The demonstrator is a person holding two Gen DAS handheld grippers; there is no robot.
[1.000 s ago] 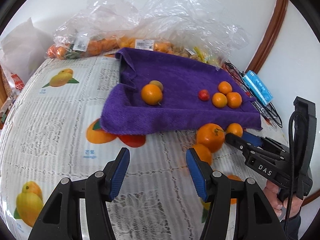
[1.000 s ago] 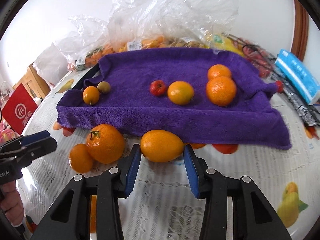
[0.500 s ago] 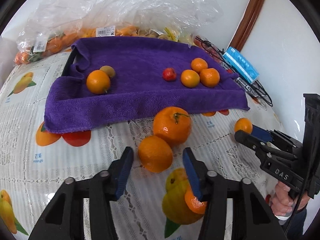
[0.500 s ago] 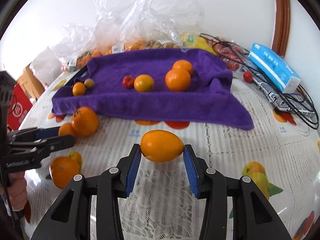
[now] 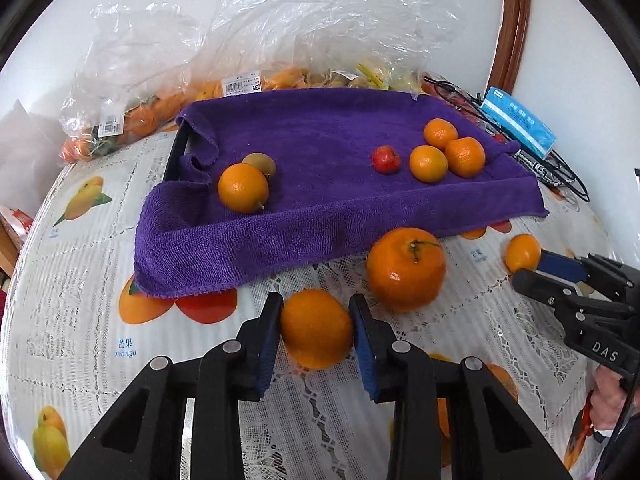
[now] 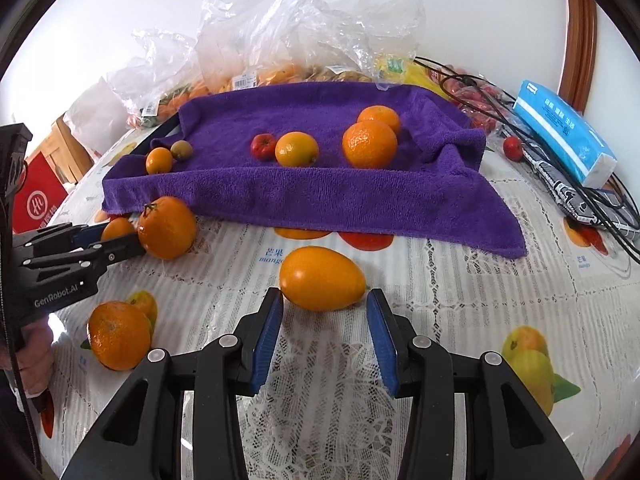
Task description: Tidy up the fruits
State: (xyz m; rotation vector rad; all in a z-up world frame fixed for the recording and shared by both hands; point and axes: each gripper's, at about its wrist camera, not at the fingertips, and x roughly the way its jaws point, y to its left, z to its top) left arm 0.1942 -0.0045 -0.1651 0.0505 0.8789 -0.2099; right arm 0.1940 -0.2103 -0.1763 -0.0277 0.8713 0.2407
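My left gripper (image 5: 316,326) is shut on a small orange (image 5: 317,328) just above the tablecloth, next to a bigger stemmed orange (image 5: 405,268). My right gripper (image 6: 325,330) is open; the oval orange fruit (image 6: 322,278) lies on the table just beyond its fingertips, no longer held. A purple towel (image 5: 320,216) over a tray holds several oranges, a red fruit (image 5: 386,159) and a brownish fruit (image 5: 260,165). In the right wrist view the left gripper (image 6: 116,240) shows at the left beside the stemmed orange (image 6: 167,227).
Another orange (image 6: 119,335) lies on the table at the left front. Plastic bags of fruit (image 5: 168,112) stand behind the towel. A blue tissue pack (image 6: 564,132), black cables (image 6: 600,204) and a small red fruit (image 6: 513,148) lie at the right.
My left gripper has closed on the small orange. My right gripper has opened and let the oval fruit down onto the table.
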